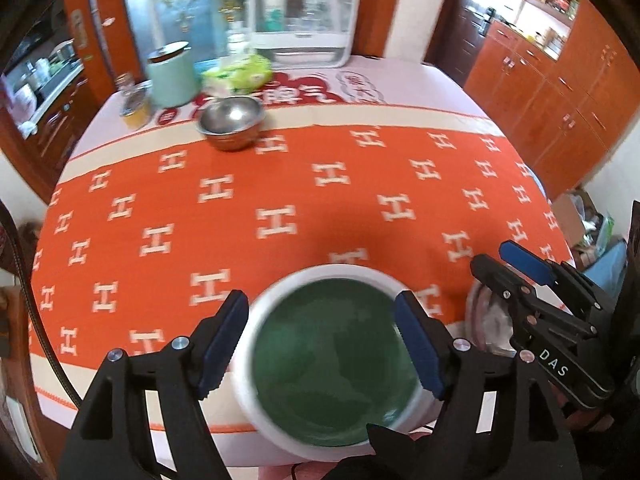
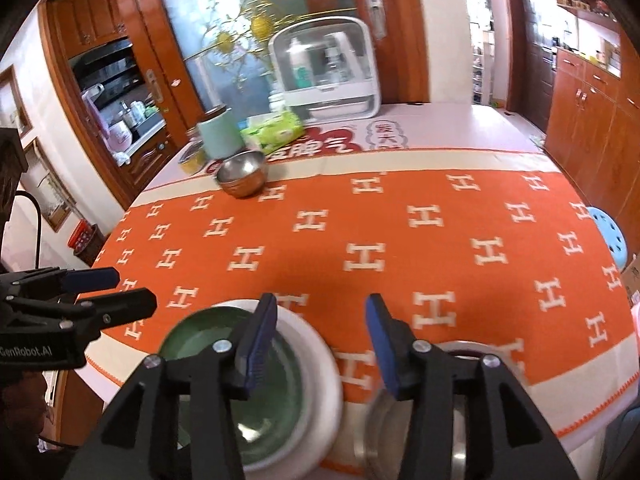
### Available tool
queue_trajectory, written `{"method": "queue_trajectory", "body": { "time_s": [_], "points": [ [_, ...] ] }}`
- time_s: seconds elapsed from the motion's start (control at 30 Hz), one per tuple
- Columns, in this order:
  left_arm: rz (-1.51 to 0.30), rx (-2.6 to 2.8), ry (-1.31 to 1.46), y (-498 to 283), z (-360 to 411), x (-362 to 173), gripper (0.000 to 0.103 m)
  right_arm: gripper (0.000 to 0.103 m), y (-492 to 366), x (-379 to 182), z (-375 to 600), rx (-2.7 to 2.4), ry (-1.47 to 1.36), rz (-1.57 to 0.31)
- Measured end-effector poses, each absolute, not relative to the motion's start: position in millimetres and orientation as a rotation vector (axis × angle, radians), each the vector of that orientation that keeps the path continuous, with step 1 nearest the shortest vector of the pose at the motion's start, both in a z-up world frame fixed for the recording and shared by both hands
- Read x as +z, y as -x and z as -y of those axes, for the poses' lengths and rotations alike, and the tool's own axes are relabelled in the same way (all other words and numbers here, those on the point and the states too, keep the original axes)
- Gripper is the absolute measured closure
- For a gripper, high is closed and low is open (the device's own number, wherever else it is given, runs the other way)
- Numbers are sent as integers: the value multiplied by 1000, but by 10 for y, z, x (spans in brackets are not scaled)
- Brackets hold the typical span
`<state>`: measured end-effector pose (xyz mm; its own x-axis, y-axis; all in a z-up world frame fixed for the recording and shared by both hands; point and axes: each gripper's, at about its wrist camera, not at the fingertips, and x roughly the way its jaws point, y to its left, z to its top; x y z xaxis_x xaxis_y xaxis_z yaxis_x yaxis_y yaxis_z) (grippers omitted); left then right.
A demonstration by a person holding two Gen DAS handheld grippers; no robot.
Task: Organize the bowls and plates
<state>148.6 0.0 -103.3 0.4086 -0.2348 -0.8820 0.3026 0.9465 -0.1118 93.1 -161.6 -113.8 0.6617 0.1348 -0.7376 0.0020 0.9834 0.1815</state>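
Observation:
A white bowl with a green inside (image 1: 332,364) sits near the front edge of the orange-patterned table, blurred. My left gripper (image 1: 322,336) hangs over it, open, one blue pad on each side of its rim and neither pressing. In the right wrist view the same bowl (image 2: 240,392) lies low left, and a shallow metal dish (image 2: 376,432) sits just right of it. My right gripper (image 2: 322,340) stands open above the gap between the two, nothing in it. A steel bowl (image 1: 232,120) rests at the far left of the cloth, also visible as the steel bowl (image 2: 242,174).
Far side of the table: a mint canister (image 1: 172,76), a green tissue pack (image 1: 240,74), a glass jar (image 1: 134,100) and a white clear-fronted box (image 1: 304,16). A blue stool (image 2: 608,236) stands off the right edge. Wooden cabinets (image 1: 560,92) line the right wall.

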Motion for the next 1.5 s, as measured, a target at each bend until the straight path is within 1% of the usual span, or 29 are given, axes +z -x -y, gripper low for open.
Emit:
{"method": "queue_trajectory", "body": {
  "time_s": [0.1, 0.43, 0.67, 0.83, 0.9, 0.93, 1.1, 1.27, 1.5],
  "points": [
    [-1096, -304, -60, -1559, -295, -1025, 28, 45, -1034, -1147, 1374, 97, -162, -858],
    [-1095, -219, -40, -1898, -1187, -913, 27, 41, -1467, -1136, 751, 126, -139, -921],
    [-1115, -197, -60, -2315, -1506, -825, 27, 41, -1910, -995, 546, 114, -165, -928],
    [-1146, -211, -79, -2710, -1594, -837, 27, 40, -2244, -865, 475, 85, -151, -905],
    [-1159, -211, -96, -2871, -1597, -862, 27, 34, -2391, -824, 447, 70, -139, -891],
    [-1178, -207, -116, -3012, -1601, -892, 27, 33, -2458, -813, 431, 64, -131, -886],
    [-1196, -228, -151, -3489, -1581, -957, 27, 32, -2820, -799, 375, 50, -118, -879],
    [-1173, -264, -170, -3971, -1480, -1014, 27, 32, -3183, -841, 355, 27, -122, -874],
    [-1181, -331, -186, -4459, -1298, -1209, 27, 32, -3574, -916, 346, -1, -137, -869]
  ]
}}
